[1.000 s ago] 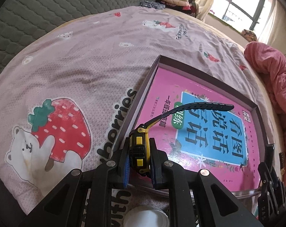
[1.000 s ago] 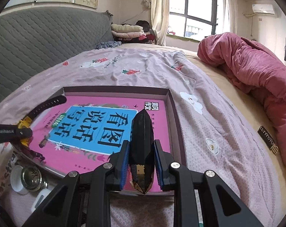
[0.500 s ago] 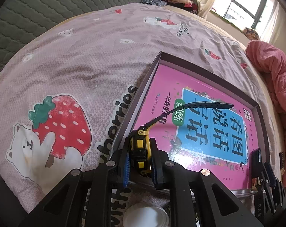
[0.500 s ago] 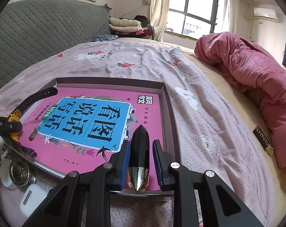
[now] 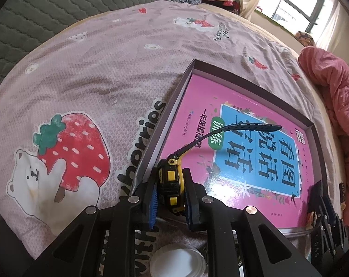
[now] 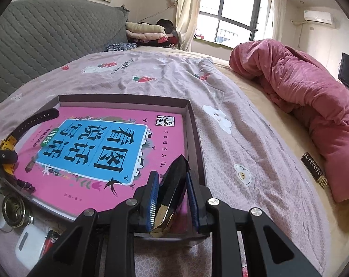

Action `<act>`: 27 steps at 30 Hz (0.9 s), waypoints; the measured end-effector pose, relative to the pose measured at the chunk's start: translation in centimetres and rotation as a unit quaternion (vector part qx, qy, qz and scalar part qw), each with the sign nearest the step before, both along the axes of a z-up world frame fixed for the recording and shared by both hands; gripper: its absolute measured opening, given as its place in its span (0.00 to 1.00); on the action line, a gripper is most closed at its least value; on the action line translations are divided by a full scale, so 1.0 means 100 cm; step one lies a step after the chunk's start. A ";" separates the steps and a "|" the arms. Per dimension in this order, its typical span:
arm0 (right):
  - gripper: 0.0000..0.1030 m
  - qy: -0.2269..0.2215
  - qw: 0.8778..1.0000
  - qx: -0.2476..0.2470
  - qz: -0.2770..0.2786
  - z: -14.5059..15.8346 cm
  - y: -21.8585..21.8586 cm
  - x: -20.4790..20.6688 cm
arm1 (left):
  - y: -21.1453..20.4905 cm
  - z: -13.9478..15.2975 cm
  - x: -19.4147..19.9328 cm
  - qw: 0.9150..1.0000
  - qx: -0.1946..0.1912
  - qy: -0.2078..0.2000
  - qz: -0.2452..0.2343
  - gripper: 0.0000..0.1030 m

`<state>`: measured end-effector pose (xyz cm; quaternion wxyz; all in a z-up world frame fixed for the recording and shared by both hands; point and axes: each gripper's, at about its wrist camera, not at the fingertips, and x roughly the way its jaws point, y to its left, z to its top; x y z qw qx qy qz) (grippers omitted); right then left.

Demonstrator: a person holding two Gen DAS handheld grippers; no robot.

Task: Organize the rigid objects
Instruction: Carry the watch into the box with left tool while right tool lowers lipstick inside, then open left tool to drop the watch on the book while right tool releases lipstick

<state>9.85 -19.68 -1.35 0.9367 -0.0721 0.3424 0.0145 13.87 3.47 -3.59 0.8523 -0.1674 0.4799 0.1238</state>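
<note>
Over one tray (image 6: 193,124), left tongs (image 5: 171,198) clamp one watch (image 5: 172,182), right tongs (image 6: 171,198) grip one black faceted piece (image 6: 172,184).

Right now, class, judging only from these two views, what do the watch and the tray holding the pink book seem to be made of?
Watch: probably plastic case, yellow and black with a matte look; its strap looks like rubber, arcing freely and perforated. Tray: likely cardboard, thin straight walls with a dull purple-grey outside and pale inside.

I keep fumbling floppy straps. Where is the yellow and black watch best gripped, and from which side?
Grip the watch by its rigid case, coming from the near edge of the box, pads on its two flat faces as the left hand-held gripper does; the strap curves away and would likely flex.
</note>
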 end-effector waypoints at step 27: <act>0.34 -0.059 0.998 0.004 0.014 0.023 0.003 -0.018 | 0.002 0.013 0.000 1.000 0.011 -0.001 -0.008 0.29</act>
